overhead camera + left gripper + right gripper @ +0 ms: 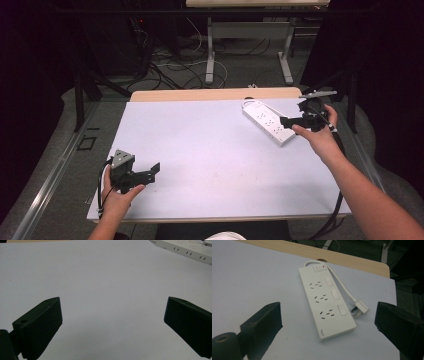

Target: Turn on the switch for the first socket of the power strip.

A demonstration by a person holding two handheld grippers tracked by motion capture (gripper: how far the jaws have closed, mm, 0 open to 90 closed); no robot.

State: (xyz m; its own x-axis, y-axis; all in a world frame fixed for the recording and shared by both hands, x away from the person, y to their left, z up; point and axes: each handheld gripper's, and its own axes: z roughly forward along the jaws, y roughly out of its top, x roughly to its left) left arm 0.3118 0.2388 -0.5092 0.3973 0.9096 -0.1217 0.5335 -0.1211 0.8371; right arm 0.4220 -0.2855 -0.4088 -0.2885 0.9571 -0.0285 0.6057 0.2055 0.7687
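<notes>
The power strip (268, 121) lies at the table's (200, 150) 2 o'clock corner, its plug (360, 309) loose beside it. The right gripper (289, 121) hovers over it, jaws spread and empty, positioned to grasp. The left gripper (154, 171) idles at 8 o'clock, spread and empty.

power strip (185, 248) cut off at the left gripper view's top-right corner, its far end hidden behind the right tool (291, 121) in the high view

The small print on the power strip (325, 303) is too tiny to read.
</notes>
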